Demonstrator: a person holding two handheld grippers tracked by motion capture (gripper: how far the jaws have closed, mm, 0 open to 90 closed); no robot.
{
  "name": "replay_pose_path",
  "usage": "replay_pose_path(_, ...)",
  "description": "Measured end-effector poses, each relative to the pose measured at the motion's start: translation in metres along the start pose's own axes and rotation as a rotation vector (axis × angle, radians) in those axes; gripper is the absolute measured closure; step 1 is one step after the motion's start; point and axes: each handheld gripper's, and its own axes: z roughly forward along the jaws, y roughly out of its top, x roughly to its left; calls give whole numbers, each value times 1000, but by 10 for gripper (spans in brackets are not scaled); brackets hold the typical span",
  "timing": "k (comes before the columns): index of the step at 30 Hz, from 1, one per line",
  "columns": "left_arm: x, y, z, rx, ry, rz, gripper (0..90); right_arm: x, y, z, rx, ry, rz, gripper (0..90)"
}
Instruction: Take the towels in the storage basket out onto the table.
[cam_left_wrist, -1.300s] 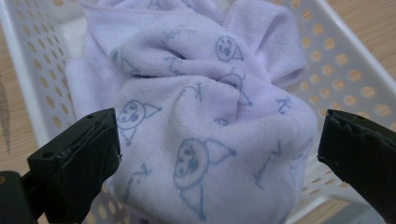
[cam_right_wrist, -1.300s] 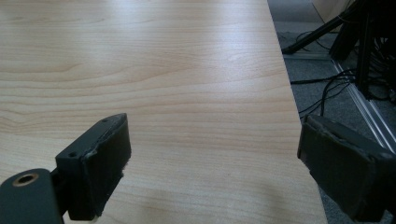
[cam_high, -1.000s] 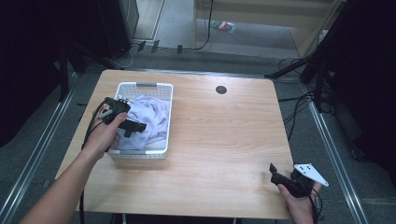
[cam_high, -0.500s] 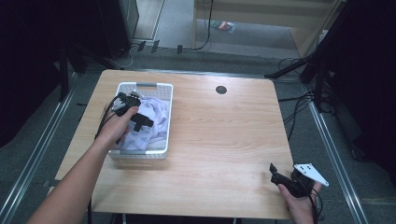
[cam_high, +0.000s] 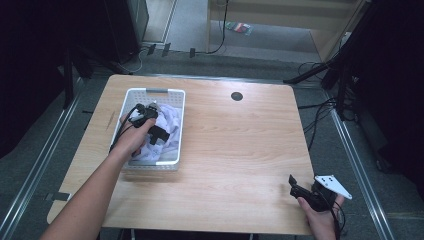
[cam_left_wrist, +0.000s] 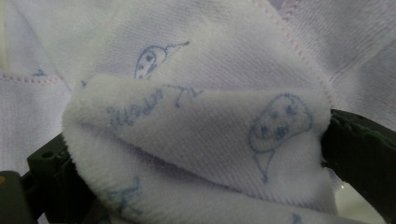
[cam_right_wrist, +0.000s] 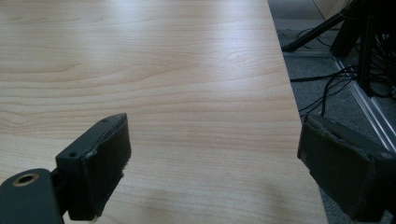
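A white plastic basket (cam_high: 150, 91) stands on the left half of the wooden table (cam_high: 240, 140), holding a pale lilac cloth (cam_high: 170, 120) with small blue prints. My left gripper (cam_high: 157, 136) reaches down into the basket. In the left gripper view its jaws stand wide apart, with a thick fold of the cloth (cam_left_wrist: 201, 126) bulging between them; the left gripper (cam_left_wrist: 201, 186) is open around that fold. My right gripper (cam_high: 292, 185) rests low at the table's front right corner. It is open (cam_right_wrist: 212, 163), with only bare wood between its jaws.
A round dark cable hole (cam_high: 236, 96) sits near the table's far edge. The table's right edge (cam_right_wrist: 299, 135) runs close beside my right gripper, with cables and a metal rail on the floor (cam_right_wrist: 345, 88) beyond it.
My left gripper has moved right and a little nearer inside the basket, down onto the cloth. The right gripper has stayed put.
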Motion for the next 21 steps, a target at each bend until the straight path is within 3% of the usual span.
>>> replay_pose_path(3, -1, 1, 5, 15, 10, -6, 0, 0, 0, 0, 0, -1, 1, 96)
replay_pose_path(10, -4, -1, 10, 31, 30, 51, 0, 0, 0, 0, 1, -1, 0, 97)
replay_pose_path(13, -5, 0, 10, 45, 34, 46, 0, 0, 0, 0, -1, -2, 0, 98)
replay_pose_path(16, -10, -1, 13, 58, 75, 75, 0, 0, 0, 0, 1, -3, 0, 99)
replay_pose_path(21, -12, -1, 15, 59, 86, 70, 5, 0, 0, 0, 0, -4, -1, 102)
